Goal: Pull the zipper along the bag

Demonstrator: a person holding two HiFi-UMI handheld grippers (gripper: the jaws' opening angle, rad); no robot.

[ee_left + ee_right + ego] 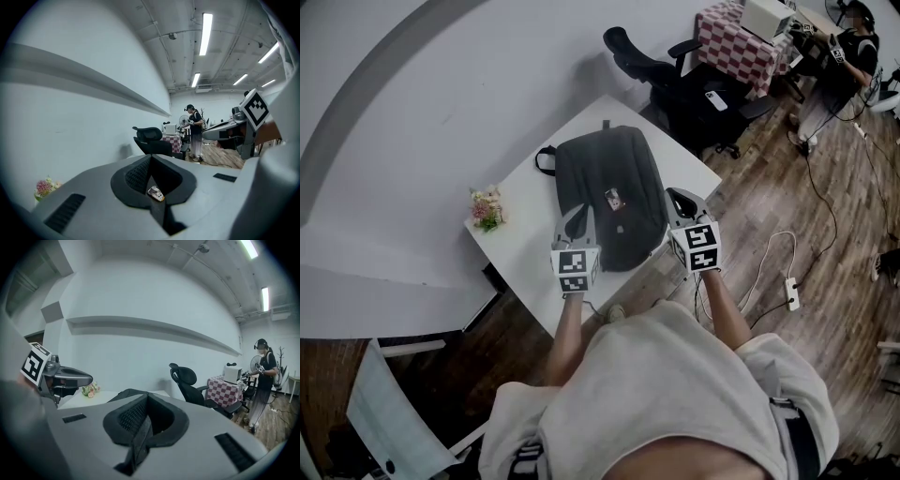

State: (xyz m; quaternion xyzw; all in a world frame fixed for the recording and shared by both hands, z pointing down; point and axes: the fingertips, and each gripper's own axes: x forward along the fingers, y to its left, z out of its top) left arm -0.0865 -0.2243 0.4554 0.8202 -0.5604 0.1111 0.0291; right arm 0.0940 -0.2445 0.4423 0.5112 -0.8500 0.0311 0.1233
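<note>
Both the left gripper point(576, 214) and right gripper point(679, 197) hung, jaws together and empty, at the near end of the bag point(609, 173) lying flat on the table point(520, 248) (its zipper's position was unreadable, so progress was unclear).

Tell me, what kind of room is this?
Probably an office or workshop room. There's a black swivel chair, a white table with a backpack on it, and a power strip on the wooden floor.
</note>
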